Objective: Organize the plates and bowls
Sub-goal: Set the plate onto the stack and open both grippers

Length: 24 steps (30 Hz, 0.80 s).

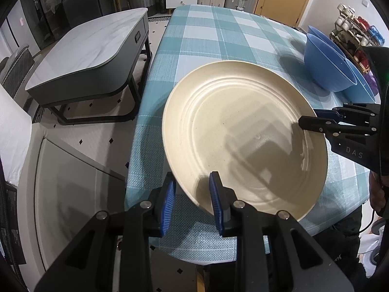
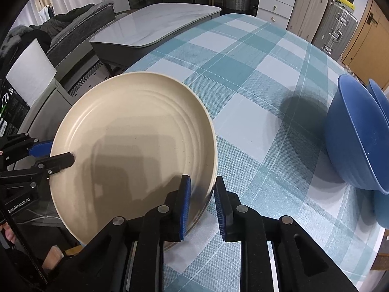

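Blue pads of the left gripper (image 1: 192,202) straddle the near rim of the cream plate (image 1: 243,133), one pad outside under the rim and one inside on the plate's floor; the gap is narrow, yet whether both pads press cannot be told from either view. On the plate's other side, the right gripper (image 2: 203,204) straddles the rim the same way, and here a sliver of space shows between the outer pad and the rim, so its jaws look slightly open and not pinching. No earlier view tells more. Both grippers point steeply down at the plate from the near edge of the table (image 1: 218,36). The plate lies at the near left corner of the checked cloth, overhanging the edge a little. My reading: the plate is being set down or taken up with two grippers. Farther right sit the stacked blue bowls (image 2: 357,141), well apart from the plate. The next move calls for a firm, even hold on both rims, or a clean release.
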### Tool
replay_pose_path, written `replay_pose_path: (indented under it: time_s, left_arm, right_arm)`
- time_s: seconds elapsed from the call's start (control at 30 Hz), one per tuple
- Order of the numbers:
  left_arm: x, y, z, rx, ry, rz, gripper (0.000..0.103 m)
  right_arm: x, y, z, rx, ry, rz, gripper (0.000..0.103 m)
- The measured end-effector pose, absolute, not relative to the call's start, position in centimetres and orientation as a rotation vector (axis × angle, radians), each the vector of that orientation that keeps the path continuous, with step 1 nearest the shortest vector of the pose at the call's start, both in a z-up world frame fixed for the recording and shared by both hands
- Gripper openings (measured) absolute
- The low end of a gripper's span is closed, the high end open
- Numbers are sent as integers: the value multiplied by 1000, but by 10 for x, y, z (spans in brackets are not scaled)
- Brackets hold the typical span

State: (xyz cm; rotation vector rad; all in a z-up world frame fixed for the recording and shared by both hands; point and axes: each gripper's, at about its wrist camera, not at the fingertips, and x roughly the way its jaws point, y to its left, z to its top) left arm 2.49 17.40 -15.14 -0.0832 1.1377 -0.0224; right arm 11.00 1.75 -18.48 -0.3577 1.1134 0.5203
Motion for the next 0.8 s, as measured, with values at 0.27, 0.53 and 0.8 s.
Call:
replay_pose_path:
  time_s: [0.27,0.53,0.8]
  left_arm:
    - [24,181,-139,-115,1102,-10,28]
    - [20,175,-103,-128,970,23,44]
    - [23,148,-88,-88,912,16,46]
  right_arm:
    - [112,-3,-156,-233,1040,545,20]
    - [104,-31,-119,-116,880,505,27]
    - [86,-42,-110,-100,836,505,35]
